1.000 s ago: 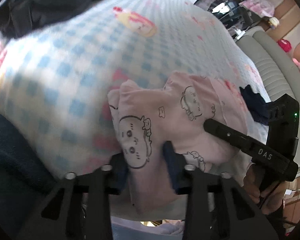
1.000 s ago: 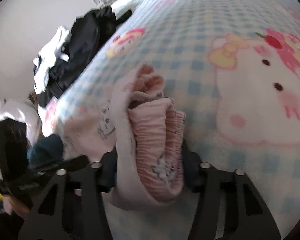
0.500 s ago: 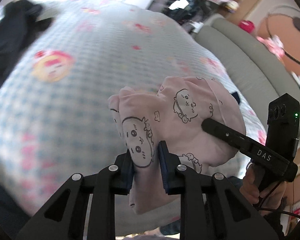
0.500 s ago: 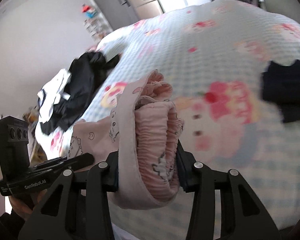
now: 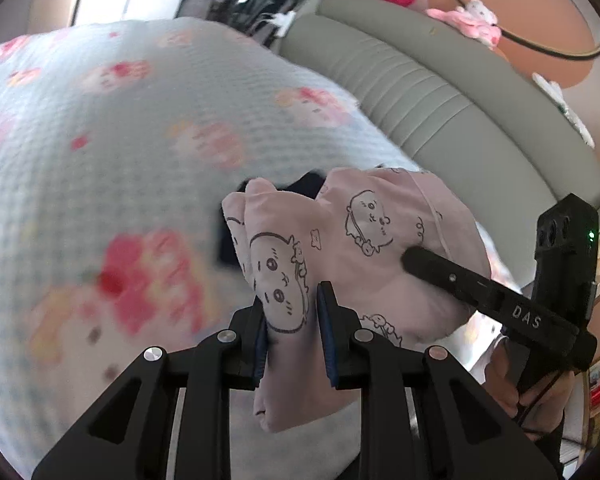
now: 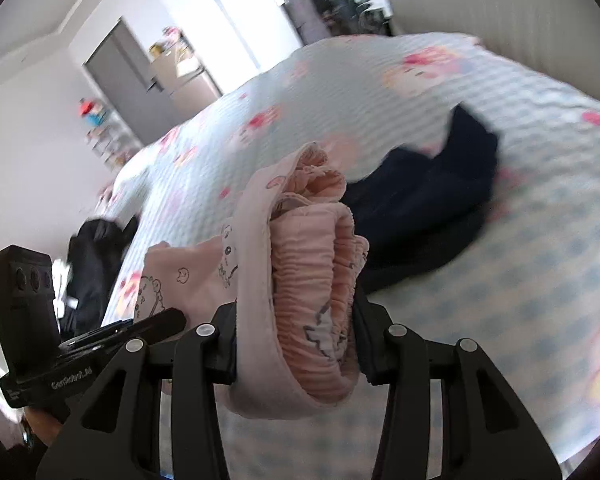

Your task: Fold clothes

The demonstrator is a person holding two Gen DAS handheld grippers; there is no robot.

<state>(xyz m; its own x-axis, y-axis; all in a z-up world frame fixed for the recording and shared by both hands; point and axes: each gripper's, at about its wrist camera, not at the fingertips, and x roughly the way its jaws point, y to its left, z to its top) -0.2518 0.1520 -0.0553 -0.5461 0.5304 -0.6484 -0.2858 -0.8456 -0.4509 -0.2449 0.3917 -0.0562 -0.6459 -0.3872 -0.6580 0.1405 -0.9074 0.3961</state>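
A folded pink garment (image 5: 364, 240) printed with cartoon animals hangs in the air between both grippers, above the bed. My left gripper (image 5: 290, 316) is shut on one folded end of it. My right gripper (image 6: 296, 336) is shut on the other end, a thick bundle with the gathered pink waistband (image 6: 316, 280). The right gripper (image 5: 496, 300) also shows in the left wrist view, pressing on the far side of the garment. The left gripper (image 6: 100, 344) appears at the lower left of the right wrist view.
Under the garment lies a blue-checked bedspread (image 5: 100, 160) with pink cartoon prints. A folded dark navy garment (image 6: 428, 196) rests on the bed just beyond the pink one. A heap of dark clothes (image 6: 96, 264) sits at the far left. A grey padded headboard (image 5: 420, 92) runs behind.
Both grippers have lifted the pink garment and carried it across the bed; the dark clothes heap fell behind, and the navy garment and headboard have come into view.
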